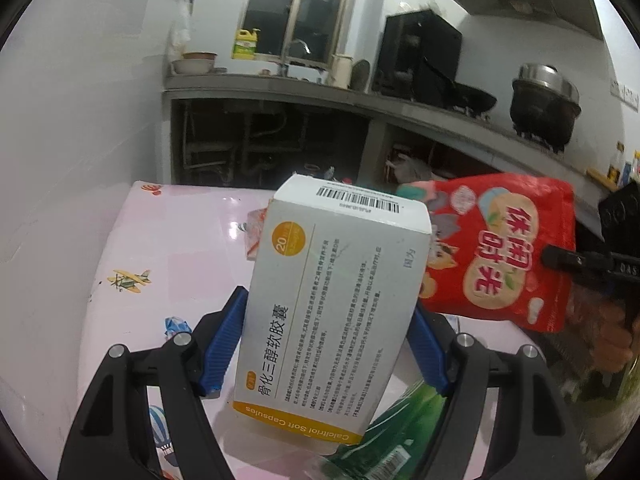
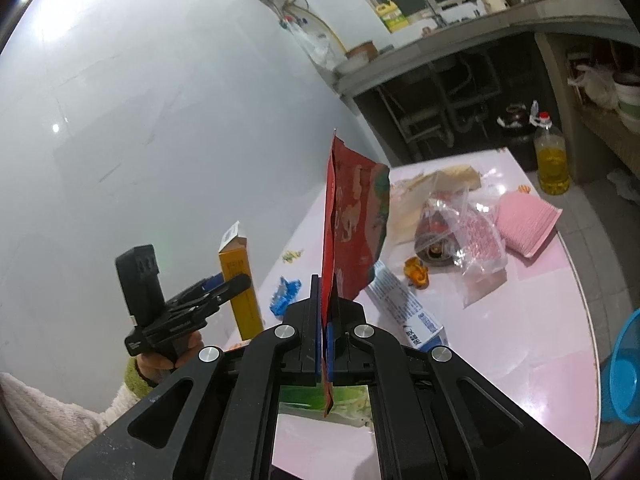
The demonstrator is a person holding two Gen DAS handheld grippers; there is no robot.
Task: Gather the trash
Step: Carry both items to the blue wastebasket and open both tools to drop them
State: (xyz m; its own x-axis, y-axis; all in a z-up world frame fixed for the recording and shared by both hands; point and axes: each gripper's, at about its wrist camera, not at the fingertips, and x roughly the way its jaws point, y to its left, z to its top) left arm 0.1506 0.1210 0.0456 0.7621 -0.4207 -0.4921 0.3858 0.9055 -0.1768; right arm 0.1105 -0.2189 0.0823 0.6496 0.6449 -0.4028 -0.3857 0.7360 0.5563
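Medicine box (image 1: 328, 304), snack bag (image 2: 352, 216) held aloft

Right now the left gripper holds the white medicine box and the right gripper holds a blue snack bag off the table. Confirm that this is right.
Not quite: the snack bag is red, not blue. The right wrist view shows the right gripper shut on its edge, and the left wrist view shows its red face. The rest stands: the left gripper holds the white medicine box, both off the table.
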